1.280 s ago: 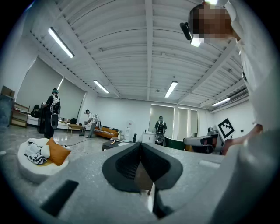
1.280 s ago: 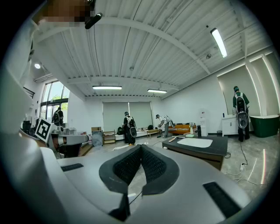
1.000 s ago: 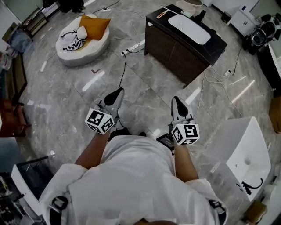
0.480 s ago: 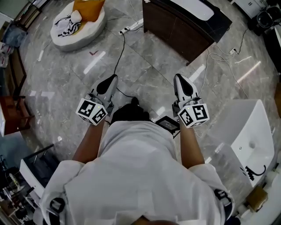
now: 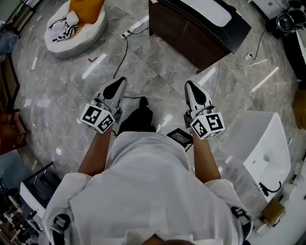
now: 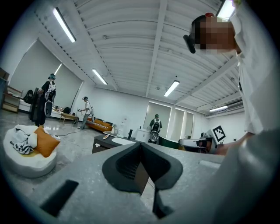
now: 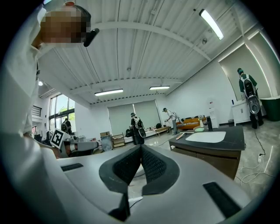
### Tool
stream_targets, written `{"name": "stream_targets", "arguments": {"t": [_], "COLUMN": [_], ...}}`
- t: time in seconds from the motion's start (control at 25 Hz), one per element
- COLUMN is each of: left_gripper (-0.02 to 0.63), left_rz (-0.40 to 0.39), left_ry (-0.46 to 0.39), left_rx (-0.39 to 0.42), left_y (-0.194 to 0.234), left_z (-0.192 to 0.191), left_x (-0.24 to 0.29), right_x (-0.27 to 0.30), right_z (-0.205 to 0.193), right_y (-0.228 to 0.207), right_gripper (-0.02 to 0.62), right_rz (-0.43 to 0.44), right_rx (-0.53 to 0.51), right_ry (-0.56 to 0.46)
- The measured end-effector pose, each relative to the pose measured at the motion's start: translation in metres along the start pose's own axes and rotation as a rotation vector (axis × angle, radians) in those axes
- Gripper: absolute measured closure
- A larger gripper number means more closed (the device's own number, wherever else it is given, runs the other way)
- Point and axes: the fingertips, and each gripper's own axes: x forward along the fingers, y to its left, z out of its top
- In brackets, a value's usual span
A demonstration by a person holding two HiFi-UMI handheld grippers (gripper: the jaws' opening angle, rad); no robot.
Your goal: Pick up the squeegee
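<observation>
I see no squeegee that I can name for certain. A slim, light-handled tool (image 7: 180, 136) lies on the dark cabinet's top, too small to identify. In the head view, my left gripper (image 5: 116, 86) and right gripper (image 5: 191, 88) are held level over the marble floor, side by side in front of the person's body, pointing toward the cabinet (image 5: 191, 33). Both stand well short of it. In the left gripper view the left gripper (image 6: 141, 146) has its pads meeting, with nothing between them. The right gripper (image 7: 141, 148) is likewise shut and empty.
A white basin (image 5: 210, 9) sits on the cabinet. Cables (image 5: 125, 52) and a power strip (image 5: 136, 26) trail across the floor ahead. A round white cushion (image 5: 71, 28) with an orange pillow lies far left. A white sink unit (image 5: 267, 153) stands at right. Other people stand in the distance.
The person has stepped forward toward the dark cabinet, which now sits nearer in view. Both grippers came along with the body, still side by side and shut.
</observation>
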Motion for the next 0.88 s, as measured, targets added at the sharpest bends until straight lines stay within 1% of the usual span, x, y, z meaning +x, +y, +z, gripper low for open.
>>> {"name": "stream_targets", "arguments": {"t": [0.28, 0.56, 0.68, 0.88], "left_gripper": [0.591, 0.591, 0.591, 0.591], "left_rz": [-0.016, -0.051, -0.066, -0.085], "left_ry": [-0.015, -0.011, -0.013, -0.013], "left_rx": [-0.012, -0.02, -0.016, -0.013], "left_y": [0.068, 0.126, 0.145, 0.166], "left_z": [0.03, 0.049, 0.057, 0.067], "left_x": [0.066, 0.12, 0.142, 0.173], "right_x": [0.081, 0.152, 0.176, 0.201], "right_z": [0.031, 0.056, 0.064, 0.075], "right_y": [-0.036, -0.067, -0.077, -0.098], "right_gripper": [0.581, 0.581, 0.581, 0.581], "right_rz": [-0.016, -0.049, -0.057, -0.073], "right_rx": [-0.036, -0.052, -0.053, -0.063], "right_ry": [0.01, 0.01, -0.003, -0.01]}}
